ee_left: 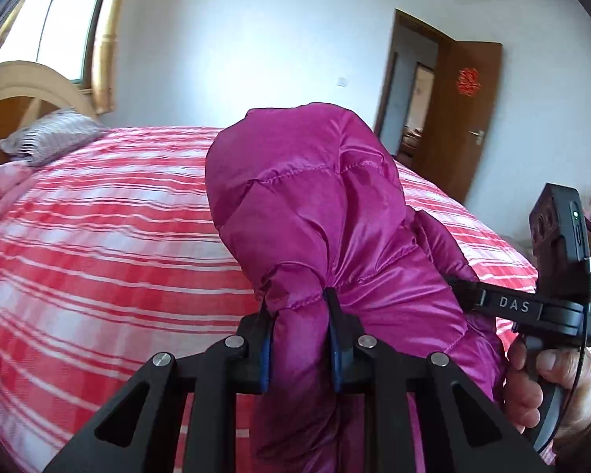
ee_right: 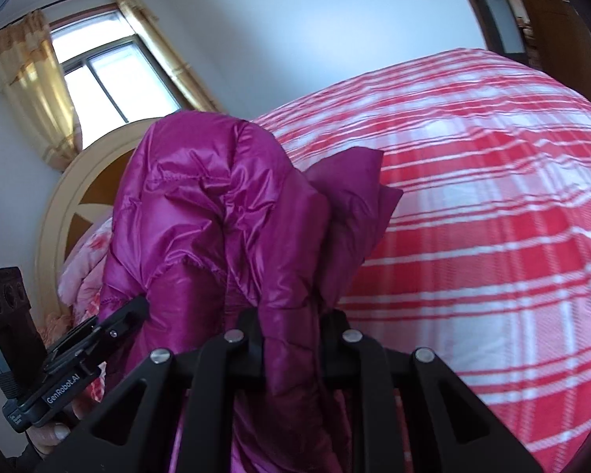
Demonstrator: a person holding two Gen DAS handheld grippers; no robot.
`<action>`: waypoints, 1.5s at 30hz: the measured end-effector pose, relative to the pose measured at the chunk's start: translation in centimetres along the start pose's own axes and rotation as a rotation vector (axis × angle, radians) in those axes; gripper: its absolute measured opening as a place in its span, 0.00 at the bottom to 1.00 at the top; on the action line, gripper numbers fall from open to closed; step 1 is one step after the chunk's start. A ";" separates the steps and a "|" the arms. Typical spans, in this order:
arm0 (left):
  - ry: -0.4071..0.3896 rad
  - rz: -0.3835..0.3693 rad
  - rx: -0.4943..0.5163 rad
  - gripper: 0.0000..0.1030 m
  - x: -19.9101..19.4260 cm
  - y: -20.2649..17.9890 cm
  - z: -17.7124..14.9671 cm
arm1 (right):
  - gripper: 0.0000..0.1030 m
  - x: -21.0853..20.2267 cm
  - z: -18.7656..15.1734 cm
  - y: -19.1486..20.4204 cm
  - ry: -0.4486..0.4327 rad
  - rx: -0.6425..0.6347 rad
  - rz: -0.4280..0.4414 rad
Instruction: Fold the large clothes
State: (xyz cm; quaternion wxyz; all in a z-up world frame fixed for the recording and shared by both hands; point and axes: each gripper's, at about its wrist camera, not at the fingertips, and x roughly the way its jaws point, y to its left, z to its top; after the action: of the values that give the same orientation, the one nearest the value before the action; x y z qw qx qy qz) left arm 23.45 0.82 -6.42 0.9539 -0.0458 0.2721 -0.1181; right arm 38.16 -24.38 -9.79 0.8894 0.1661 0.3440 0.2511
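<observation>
A bedroom with white walls holds a bed under a red-and-white plaid cotton cover (ee_left: 98, 244); at the left stand a curved pale wooden headboard (ee_left: 23, 86) and a striped grey pillow (ee_left: 51, 138); in the middle a shiny magenta quilted puffer jacket (ee_left: 315, 205) hangs bunched above the bed; the left gripper (ee_left: 300, 339) has its fingers clamped on a fold of it; the right gripper (ee_right: 291, 339) likewise pinches jacket fabric; a brown wooden door (ee_left: 465, 118) stands open at the right.
</observation>
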 end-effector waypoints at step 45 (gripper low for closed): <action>0.084 0.401 -0.272 0.49 -2.5 22.1 -6.3 | 0.25 23.5 -1.8 17.5 0.366 -0.156 0.149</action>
State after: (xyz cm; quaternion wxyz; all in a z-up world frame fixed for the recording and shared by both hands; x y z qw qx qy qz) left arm 22.51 22.73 -13.88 0.9312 -0.1138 0.3285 0.1094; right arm 46.05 3.34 -15.33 0.8014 0.0734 0.4659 0.3679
